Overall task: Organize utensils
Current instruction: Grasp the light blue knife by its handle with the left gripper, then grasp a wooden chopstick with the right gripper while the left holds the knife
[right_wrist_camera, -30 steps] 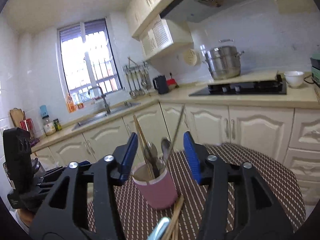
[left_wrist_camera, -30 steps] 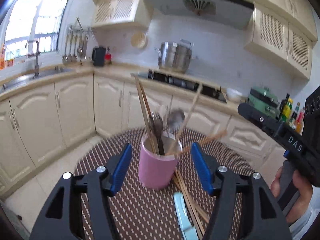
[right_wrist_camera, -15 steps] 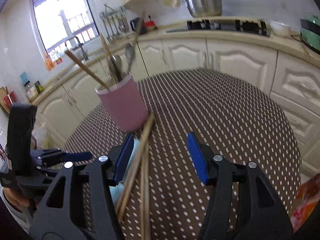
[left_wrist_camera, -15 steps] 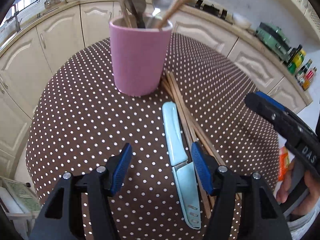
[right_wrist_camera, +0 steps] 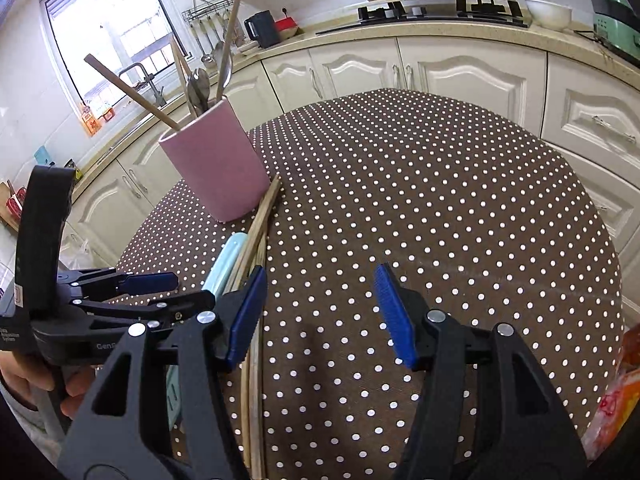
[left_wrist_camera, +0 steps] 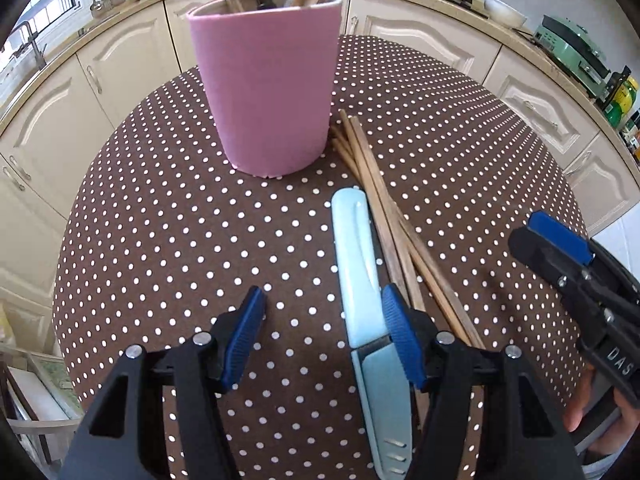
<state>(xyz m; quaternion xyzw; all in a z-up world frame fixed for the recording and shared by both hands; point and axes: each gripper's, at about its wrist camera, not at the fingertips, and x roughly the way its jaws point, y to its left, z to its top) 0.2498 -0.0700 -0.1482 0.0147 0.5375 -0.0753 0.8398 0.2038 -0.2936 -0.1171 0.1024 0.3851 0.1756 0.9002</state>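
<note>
A pink cup (left_wrist_camera: 264, 92) (right_wrist_camera: 218, 168) holding spoons and wooden chopsticks stands on a round table with a brown dotted cloth (left_wrist_camera: 180, 240) (right_wrist_camera: 440, 200). Beside it lie several loose chopsticks (left_wrist_camera: 384, 208) (right_wrist_camera: 260, 220) and a light blue sheathed knife (left_wrist_camera: 356, 256) (right_wrist_camera: 226, 260). My left gripper (left_wrist_camera: 323, 304) hangs open just above the cloth; the knife runs under it close to its right finger, untouched. My right gripper (right_wrist_camera: 320, 284) is open over bare cloth, its left finger above the chopsticks. Each gripper shows in the other's view: right gripper (left_wrist_camera: 560, 248), left gripper (right_wrist_camera: 132, 284).
Cream kitchen cabinets and a counter ring the table on the far side, with a hob (right_wrist_camera: 440, 12), a white bowl (right_wrist_camera: 548, 12) and a green appliance (left_wrist_camera: 568, 44). An orange bag (right_wrist_camera: 612, 400) lies past the table's right edge. A hand (left_wrist_camera: 592, 416) holds the right gripper.
Both grippers have dropped and tipped down toward the table. The cup has slid to the top of the views, and the knife and loose chopsticks now lie right under the fingers.
</note>
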